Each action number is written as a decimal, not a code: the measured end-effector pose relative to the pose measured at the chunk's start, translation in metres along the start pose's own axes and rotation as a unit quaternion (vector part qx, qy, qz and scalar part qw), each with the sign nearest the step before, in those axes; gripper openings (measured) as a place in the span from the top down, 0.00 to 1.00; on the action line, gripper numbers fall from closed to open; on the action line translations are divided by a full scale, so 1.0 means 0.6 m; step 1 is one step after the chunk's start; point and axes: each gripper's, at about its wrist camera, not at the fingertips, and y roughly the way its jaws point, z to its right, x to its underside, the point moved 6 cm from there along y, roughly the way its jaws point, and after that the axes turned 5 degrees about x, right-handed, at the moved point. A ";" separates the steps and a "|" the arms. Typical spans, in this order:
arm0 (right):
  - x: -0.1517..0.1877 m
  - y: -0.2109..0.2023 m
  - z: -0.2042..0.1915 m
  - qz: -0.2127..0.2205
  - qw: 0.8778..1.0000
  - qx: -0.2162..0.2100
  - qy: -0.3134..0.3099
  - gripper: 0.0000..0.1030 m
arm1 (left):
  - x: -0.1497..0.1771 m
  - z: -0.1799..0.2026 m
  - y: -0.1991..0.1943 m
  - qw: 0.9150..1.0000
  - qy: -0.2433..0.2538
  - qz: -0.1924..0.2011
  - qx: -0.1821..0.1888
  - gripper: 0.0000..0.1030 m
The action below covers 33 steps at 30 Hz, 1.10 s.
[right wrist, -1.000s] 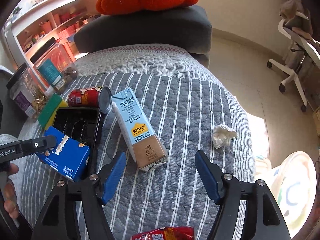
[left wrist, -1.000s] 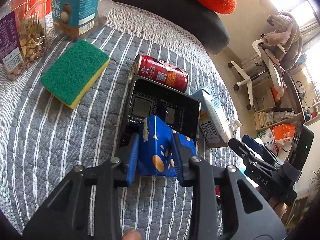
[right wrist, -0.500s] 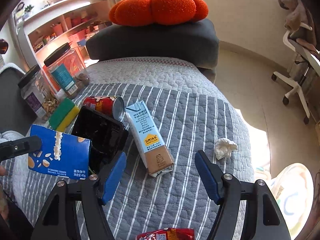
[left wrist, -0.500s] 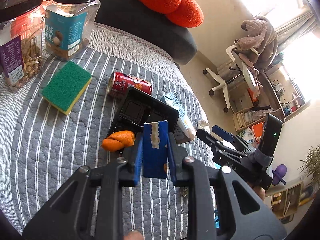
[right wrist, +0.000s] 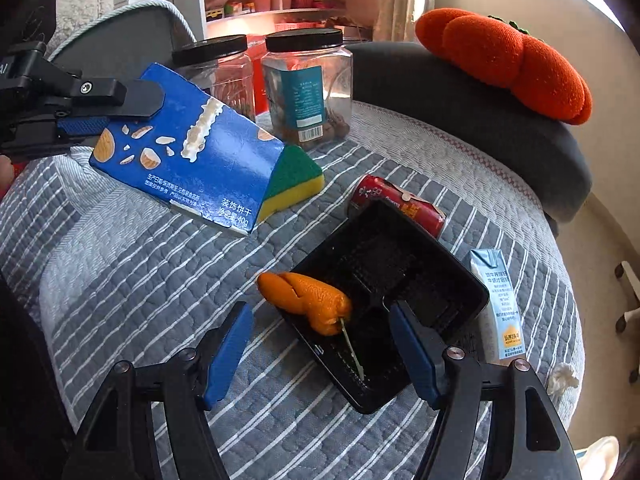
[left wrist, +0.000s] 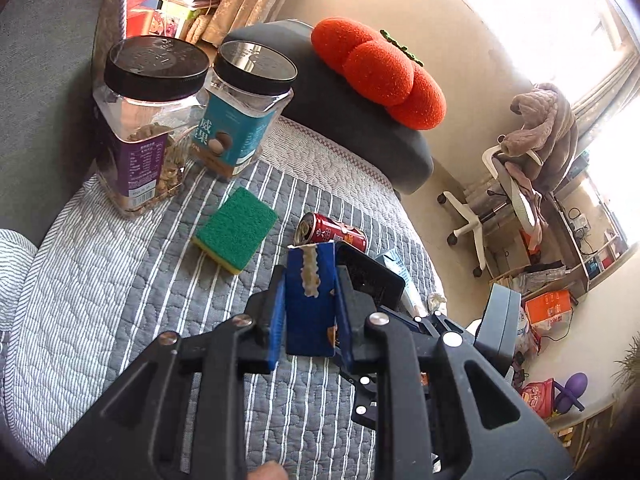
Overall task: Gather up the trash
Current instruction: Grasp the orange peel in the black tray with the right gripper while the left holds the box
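Observation:
My left gripper is shut on a blue biscuit box, held up off the striped cover; in the right wrist view the same blue box hangs at upper left in the left gripper. My right gripper stands open above a black plastic tray, with an orange peel lying on the tray's near rim between its fingers. A red can lies behind the tray, and a light blue milk carton lies at its right. A crumpled tissue sits at the cover's right edge.
A green and yellow sponge and two black-lidded snack jars stand at the back of the grey striped cover. An orange pumpkin cushion rests on the dark sofa arm. An office chair stands on the floor beyond.
The left gripper has lifted the blue box up and away from the tray. The right gripper swung left from the milk carton to over the tray and the orange peel.

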 end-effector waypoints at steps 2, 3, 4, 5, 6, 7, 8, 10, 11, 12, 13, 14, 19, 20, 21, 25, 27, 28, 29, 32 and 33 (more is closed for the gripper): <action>-0.003 0.022 -0.018 -0.009 1.000 0.005 -0.019 0.31 | -0.002 -0.011 -0.006 1.000 -0.007 -0.001 0.001 0.76; -0.003 0.033 -0.022 -0.014 1.000 0.007 -0.026 0.31 | -0.003 -0.016 -0.006 1.000 -0.010 -0.001 0.003 0.76; -0.002 0.042 -0.027 -0.019 0.999 0.007 -0.031 0.31 | -0.004 -0.021 -0.009 1.000 -0.014 -0.002 0.004 0.76; -0.001 0.051 -0.031 -0.024 0.999 0.005 -0.035 0.31 | -0.004 -0.025 -0.010 1.000 -0.016 -0.004 0.006 0.76; 0.000 0.059 -0.035 -0.028 0.999 0.005 -0.040 0.31 | -0.003 -0.029 -0.010 1.000 -0.018 -0.006 0.006 0.76; 0.002 0.065 -0.038 -0.032 0.999 0.007 -0.044 0.32 | -0.003 -0.031 -0.011 1.000 -0.020 -0.008 0.006 0.76; 0.003 0.072 -0.039 -0.036 0.998 0.008 -0.046 0.35 | -0.003 -0.033 -0.011 1.000 -0.021 -0.009 0.006 0.76; 0.004 0.082 -0.037 -0.040 0.998 0.008 -0.044 0.41 | -0.002 -0.037 -0.011 1.000 -0.026 -0.012 0.008 0.76; 0.003 0.086 -0.034 -0.040 0.998 0.011 -0.042 0.47 | -0.002 -0.039 -0.010 0.999 -0.028 -0.013 0.010 0.76; 0.004 0.089 -0.030 -0.042 0.998 0.012 -0.039 0.53 | -0.001 -0.040 -0.009 0.999 -0.030 -0.014 0.011 0.76; 0.003 0.092 -0.027 -0.045 0.999 0.005 -0.031 0.54 | -0.001 -0.041 -0.008 0.999 -0.032 -0.016 0.012 0.76; 0.002 0.093 -0.024 -0.044 0.999 -0.002 -0.022 0.55 | 0.000 -0.040 -0.007 0.999 -0.032 -0.018 0.014 0.76; 0.000 0.092 -0.020 -0.047 0.998 -0.036 -0.001 0.54 | 0.006 -0.035 -0.002 0.999 -0.029 -0.023 0.013 0.76; 0.000 0.092 -0.021 -0.048 0.998 -0.037 0.001 0.54 | 0.005 -0.035 -0.001 0.999 -0.030 -0.024 0.013 0.76; -0.001 0.092 -0.021 -0.047 0.998 -0.036 0.000 0.54 | 0.006 -0.036 -0.001 0.999 -0.031 -0.024 0.013 0.76; -0.003 0.095 -0.021 -0.047 0.998 -0.042 0.014 0.53 | 0.008 -0.040 0.001 0.999 -0.039 -0.029 0.016 0.76; -0.005 0.097 -0.020 -0.047 0.998 -0.048 0.021 0.52 | 0.009 -0.042 0.002 0.999 -0.042 -0.031 0.016 0.76; -0.005 0.097 -0.019 -0.047 0.997 -0.049 0.022 0.52 | 0.009 -0.042 0.002 0.998 -0.042 -0.031 0.016 0.76; -0.006 0.097 -0.020 -0.047 0.997 -0.051 0.024 0.51 | 0.008 -0.043 0.002 0.998 -0.043 -0.031 0.017 0.76; -0.006 0.094 -0.020 -0.047 0.997 -0.058 0.027 0.51 | 0.009 -0.042 0.003 0.998 -0.044 -0.033 0.017 0.76; -0.006 0.093 -0.021 -0.046 0.997 -0.057 0.026 0.51 | 0.010 -0.042 0.004 0.998 -0.044 -0.035 0.017 0.76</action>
